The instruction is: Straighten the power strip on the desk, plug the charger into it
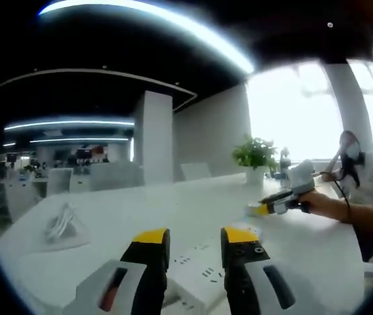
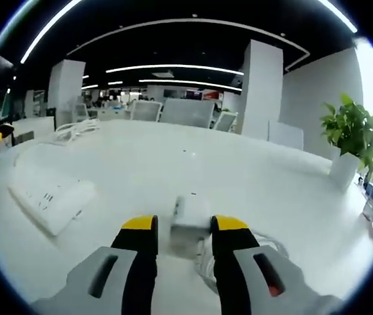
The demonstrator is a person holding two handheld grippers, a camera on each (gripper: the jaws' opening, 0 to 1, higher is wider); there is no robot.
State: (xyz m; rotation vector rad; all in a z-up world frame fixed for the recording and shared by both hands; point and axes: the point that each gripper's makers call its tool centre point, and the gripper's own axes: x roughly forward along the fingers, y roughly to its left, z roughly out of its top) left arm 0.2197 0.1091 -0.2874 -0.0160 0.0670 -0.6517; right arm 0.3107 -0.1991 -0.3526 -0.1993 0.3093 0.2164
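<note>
A white power strip [image 1: 196,270] lies on the white desk [image 1: 173,210], just under and between the yellow-tipped jaws of my left gripper [image 1: 195,237], which stands open. In the right gripper view the same power strip [image 2: 50,197] lies at an angle on the left. A white charger block [image 2: 190,220] sits on the desk right in front of my right gripper [image 2: 183,226], whose jaws are open on either side of it. The charger's white cable [image 2: 238,252] curls beside the right jaw. A hand holds the right gripper [image 1: 263,209] above the desk on the right.
A potted plant [image 1: 255,155] [image 2: 353,134] stands at the desk's far side. A bagged white cable [image 1: 61,226] lies on the left, and the same coil [image 2: 75,130] appears further back. A person [image 1: 355,167] sits beyond the desk's right end. Office chairs [image 2: 186,111] line the far edge.
</note>
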